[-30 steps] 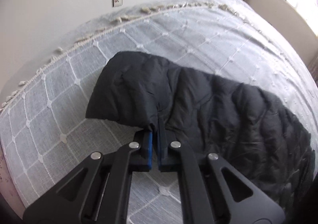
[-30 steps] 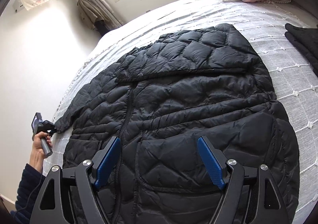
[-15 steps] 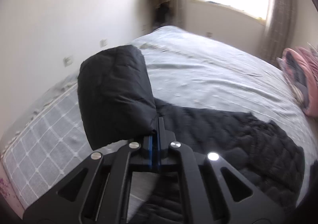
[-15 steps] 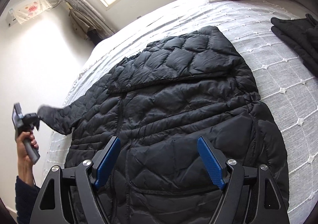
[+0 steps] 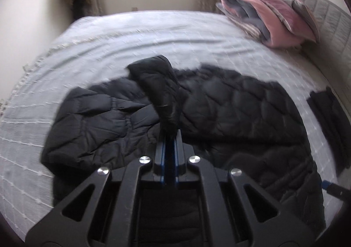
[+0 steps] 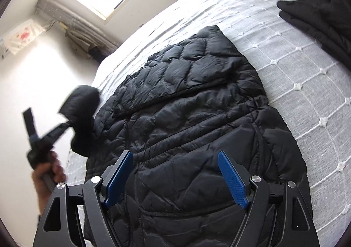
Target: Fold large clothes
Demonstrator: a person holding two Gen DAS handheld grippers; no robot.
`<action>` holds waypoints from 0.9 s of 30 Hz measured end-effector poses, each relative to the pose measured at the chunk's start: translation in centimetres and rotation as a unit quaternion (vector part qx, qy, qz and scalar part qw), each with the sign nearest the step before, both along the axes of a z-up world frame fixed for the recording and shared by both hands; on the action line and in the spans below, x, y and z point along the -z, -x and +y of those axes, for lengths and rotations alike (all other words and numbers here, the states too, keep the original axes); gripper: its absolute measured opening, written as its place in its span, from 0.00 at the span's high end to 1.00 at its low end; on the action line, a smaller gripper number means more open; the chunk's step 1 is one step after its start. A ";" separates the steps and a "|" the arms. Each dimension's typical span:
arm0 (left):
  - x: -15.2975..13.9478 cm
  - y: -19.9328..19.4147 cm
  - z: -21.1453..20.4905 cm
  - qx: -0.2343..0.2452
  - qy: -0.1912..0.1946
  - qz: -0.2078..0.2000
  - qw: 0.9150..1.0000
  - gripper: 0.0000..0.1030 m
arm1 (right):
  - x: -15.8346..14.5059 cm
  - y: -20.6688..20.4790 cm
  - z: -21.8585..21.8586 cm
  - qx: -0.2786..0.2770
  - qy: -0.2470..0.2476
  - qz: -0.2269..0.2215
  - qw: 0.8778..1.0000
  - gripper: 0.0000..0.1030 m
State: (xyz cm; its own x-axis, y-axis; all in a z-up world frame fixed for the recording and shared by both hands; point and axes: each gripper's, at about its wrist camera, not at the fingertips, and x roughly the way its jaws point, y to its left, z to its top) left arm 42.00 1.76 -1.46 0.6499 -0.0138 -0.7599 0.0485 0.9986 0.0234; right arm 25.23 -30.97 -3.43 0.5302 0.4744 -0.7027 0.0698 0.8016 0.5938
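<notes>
My left gripper [image 5: 169, 137] clamps the sleeve [image 5: 160, 91] above the jacket [image 6: 197, 126] to fold it inward; right gripper [image 6: 175, 179] hovers open, empty.

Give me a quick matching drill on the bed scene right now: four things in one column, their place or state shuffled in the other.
Things:
1. sleeve
2. right tool
3. pink quilt
4. folded black garment

States:
A. folded up at the head of the bed
B. open, over the jacket body, holding nothing
C. lifted off the bed, pinched in the shut left tool
D. lying on the bedspread, apart from the jacket

Pairs: 1-C, 2-B, 3-A, 4-D
</notes>
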 end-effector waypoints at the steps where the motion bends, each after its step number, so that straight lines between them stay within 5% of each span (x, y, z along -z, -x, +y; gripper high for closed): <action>1: 1.0 -0.3 -0.8 0.006 -0.007 0.010 1.000 0.94 | 0.1 0.0 -0.2 0.002 -0.004 0.003 1.000 0.22; 8: 2.9 -0.4 -3.4 0.042 -0.024 0.033 0.998 0.81 | 0.3 0.0 -0.8 0.013 -0.017 0.011 1.000 0.22; 12: 1.8 0.5 -4.7 0.065 -0.035 0.013 0.997 0.55 | 0.3 0.1 -0.9 0.014 -0.021 0.011 1.000 0.21; 19: 2.1 1.0 -5.9 0.092 -0.046 0.022 0.994 0.54 | 0.5 0.0 -1.6 0.022 -0.026 0.014 0.999 0.22; 23: 2.6 0.5 -6.4 0.071 -0.073 0.016 0.995 0.35 | 0.6 -0.1 -1.8 0.028 -0.026 0.017 0.999 0.22; 27: 3.9 -0.6 -10.3 0.097 -0.092 0.029 0.991 0.34 | 0.6 -0.1 -1.5 0.026 -0.026 0.016 0.999 0.22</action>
State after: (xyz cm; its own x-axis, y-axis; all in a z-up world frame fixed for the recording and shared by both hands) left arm 42.55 -8.50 -5.33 0.6033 0.0079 -0.7975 0.2450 0.9498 0.1947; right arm 25.37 -32.49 -4.02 0.5335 0.4820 -0.6950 0.1307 0.7649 0.6307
